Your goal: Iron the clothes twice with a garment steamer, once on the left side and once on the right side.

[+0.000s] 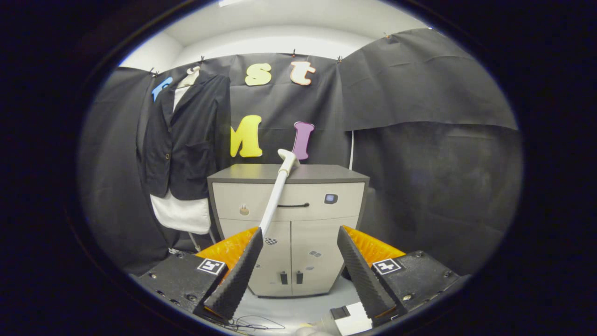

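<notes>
A black jacket (186,140) over a white shirt (183,215) hangs on a hanger against the booth's wall, left of a cabinet and well beyond my fingers. The white garment steamer wand (278,192) leans on the cabinet, its head (288,160) resting at the cabinet's top edge. Its pole slants down and passes out of sight behind my left fingertip. My gripper (299,230) stands open and wide, with nothing between the fingers. It points at the cabinet front, the wand just ahead of the left finger.
The grey-topped cabinet (326,175) with a drawer and two doors stands straight ahead on a pale floor. A thin dark cable (254,322) lies on the floor under my left finger. A white and black object (350,318) sits low by the right finger.
</notes>
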### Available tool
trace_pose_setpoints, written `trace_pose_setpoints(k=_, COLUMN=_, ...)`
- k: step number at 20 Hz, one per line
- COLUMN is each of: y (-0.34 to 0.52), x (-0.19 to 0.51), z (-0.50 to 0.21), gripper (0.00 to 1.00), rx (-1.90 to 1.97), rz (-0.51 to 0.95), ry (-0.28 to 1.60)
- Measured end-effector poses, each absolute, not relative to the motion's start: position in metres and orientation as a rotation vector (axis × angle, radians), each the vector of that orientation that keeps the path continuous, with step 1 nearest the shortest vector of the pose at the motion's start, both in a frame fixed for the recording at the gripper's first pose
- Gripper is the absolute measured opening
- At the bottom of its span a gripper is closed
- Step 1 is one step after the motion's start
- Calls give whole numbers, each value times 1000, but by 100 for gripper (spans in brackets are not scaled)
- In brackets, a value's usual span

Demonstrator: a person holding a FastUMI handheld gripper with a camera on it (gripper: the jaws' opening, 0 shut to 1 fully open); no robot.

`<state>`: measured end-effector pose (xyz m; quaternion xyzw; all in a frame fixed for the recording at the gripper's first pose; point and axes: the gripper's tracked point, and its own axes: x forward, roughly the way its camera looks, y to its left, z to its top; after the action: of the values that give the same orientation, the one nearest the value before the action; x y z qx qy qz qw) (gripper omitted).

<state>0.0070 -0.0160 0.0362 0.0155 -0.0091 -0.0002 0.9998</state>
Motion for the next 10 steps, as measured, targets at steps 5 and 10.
trace_pose_setpoints(k=5, y=-32, x=25, z=75, gripper=100, rx=57, rz=-9, ry=-17)
trace_pose_setpoints(k=10, y=-56, x=66, z=124, gripper=100, rx=61, rz=-26, ry=-1)
